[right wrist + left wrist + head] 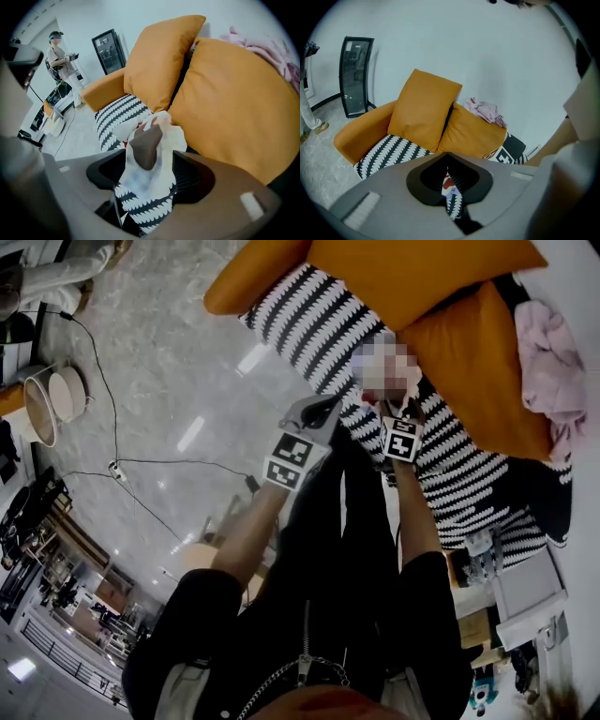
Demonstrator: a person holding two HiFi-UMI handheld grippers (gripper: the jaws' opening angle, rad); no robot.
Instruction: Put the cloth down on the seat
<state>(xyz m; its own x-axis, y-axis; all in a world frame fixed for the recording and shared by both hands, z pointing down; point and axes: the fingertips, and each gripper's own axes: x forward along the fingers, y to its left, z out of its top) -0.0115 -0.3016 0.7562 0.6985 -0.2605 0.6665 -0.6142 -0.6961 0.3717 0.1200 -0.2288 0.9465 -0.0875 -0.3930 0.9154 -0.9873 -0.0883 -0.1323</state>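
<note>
At the left, the left claw point(449, 187) is closed narrowly on a thin fold of the cloth point(447, 182). The cloth is held up over the striped seat point(117, 115), in front of the 2 orange cushions point(159, 61). At the right, the right claw point(151, 176) is opened wide, and the cloth is seen unpressed between its jaws.

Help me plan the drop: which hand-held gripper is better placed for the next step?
The left hand-held gripper: it pinches the cloth by the striped seat, so it probably releases next; the right hand-held gripper is open, cloth loose.
</note>
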